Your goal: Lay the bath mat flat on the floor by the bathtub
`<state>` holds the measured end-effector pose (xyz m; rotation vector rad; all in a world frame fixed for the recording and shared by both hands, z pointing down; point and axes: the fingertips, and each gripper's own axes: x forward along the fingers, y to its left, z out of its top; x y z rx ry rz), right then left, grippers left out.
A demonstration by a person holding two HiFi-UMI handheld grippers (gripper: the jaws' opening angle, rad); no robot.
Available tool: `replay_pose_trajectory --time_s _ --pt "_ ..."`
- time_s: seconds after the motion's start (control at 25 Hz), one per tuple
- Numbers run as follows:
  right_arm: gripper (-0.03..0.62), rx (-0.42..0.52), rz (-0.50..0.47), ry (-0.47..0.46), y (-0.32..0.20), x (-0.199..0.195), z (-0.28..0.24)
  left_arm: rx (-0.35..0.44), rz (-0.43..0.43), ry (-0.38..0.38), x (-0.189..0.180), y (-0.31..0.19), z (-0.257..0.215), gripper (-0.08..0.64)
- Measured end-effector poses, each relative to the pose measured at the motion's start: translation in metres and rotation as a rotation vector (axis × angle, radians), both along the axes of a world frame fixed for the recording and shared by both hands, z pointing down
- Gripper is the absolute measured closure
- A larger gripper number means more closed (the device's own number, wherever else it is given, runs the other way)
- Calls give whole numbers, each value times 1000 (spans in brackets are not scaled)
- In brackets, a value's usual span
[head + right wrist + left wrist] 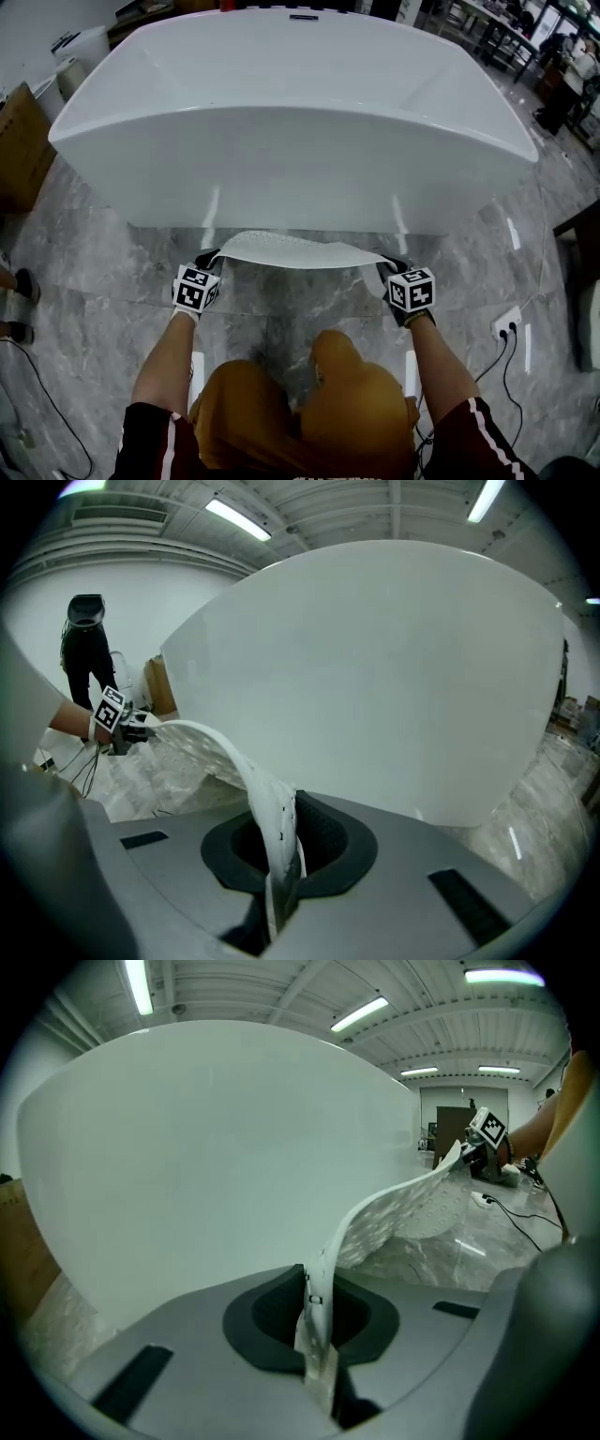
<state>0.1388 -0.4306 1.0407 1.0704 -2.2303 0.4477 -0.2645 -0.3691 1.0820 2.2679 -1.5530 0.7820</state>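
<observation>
A white dotted bath mat (295, 250) hangs stretched between my two grippers, just in front of the white bathtub (291, 122) and above the grey marble floor (281, 300). My left gripper (208, 264) is shut on the mat's left edge (319, 1307). My right gripper (389, 267) is shut on its right edge (277, 841). The mat (412, 1208) bows upward in the middle and sags toward each grip. In the right gripper view the mat (202, 747) arcs away toward the left gripper (127, 728); the left gripper view shows the right gripper (473, 1147) at its far end.
The tub wall (216, 1157) stands close ahead of both grippers. A power strip (506, 323) with cables lies on the floor at the right. A cardboard box (21, 150) stands at the left. My knees in orange trousers (309, 403) are below. A dark cabinet edge (577, 244) is at far right.
</observation>
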Motion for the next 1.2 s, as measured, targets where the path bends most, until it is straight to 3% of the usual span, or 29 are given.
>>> replay_pose_trajectory --time_s 0.4,0.76,0.92,1.2 --pt "558 -141 -120 89 76 -18 51 -13 -30 -101 -22 -2 8 532" --pt "558 -214 -211 183 105 -41 94 11 -105 -108 -47 -12 -5 532" --pt "558 -200 -246 227 100 -45 103 -5 -100 -113 -51 -5 -1 532" --pt "558 -99 -241 297 58 -38 92 -34 -122 -65 -53 13 20 532"
